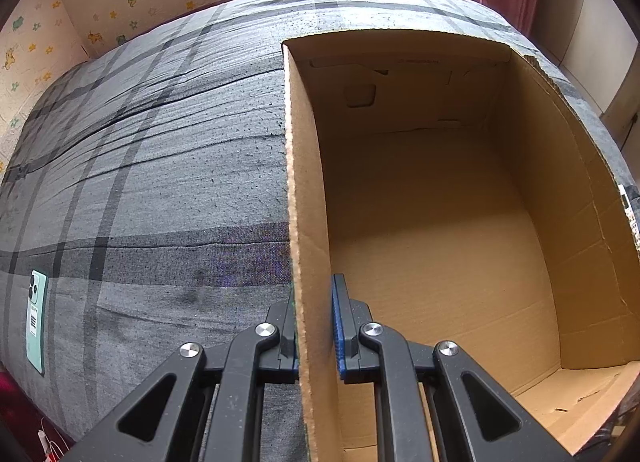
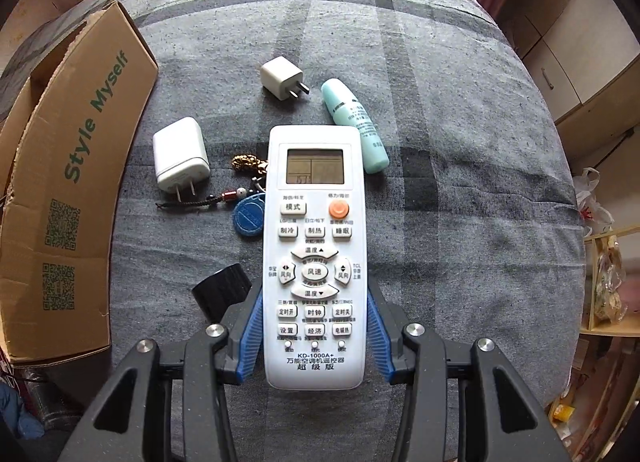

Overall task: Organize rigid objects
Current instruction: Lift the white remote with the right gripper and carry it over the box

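My left gripper [image 1: 315, 302] is shut on the left wall of an open cardboard box [image 1: 304, 182], one finger outside and one inside. Nothing lies on the box floor that I can see. In the right wrist view the same box [image 2: 80, 166] stands at the left, printed "Style Myself". My right gripper [image 2: 315, 298] is shut on a white air-conditioner remote [image 2: 316, 190], its blue pads [image 2: 250, 326] pressing both long sides. The remote hangs over the grey checked bedcover [image 2: 460, 182], buttons facing up.
On the cover under and beyond the remote lie a small white charger [image 2: 281, 78], a larger white charger [image 2: 180, 154], a teal bottle [image 2: 356, 122], a key bunch with a blue fob [image 2: 248, 214] and a black cap [image 2: 222, 290]. A mint-green phone [image 1: 36, 318] lies left of the box.
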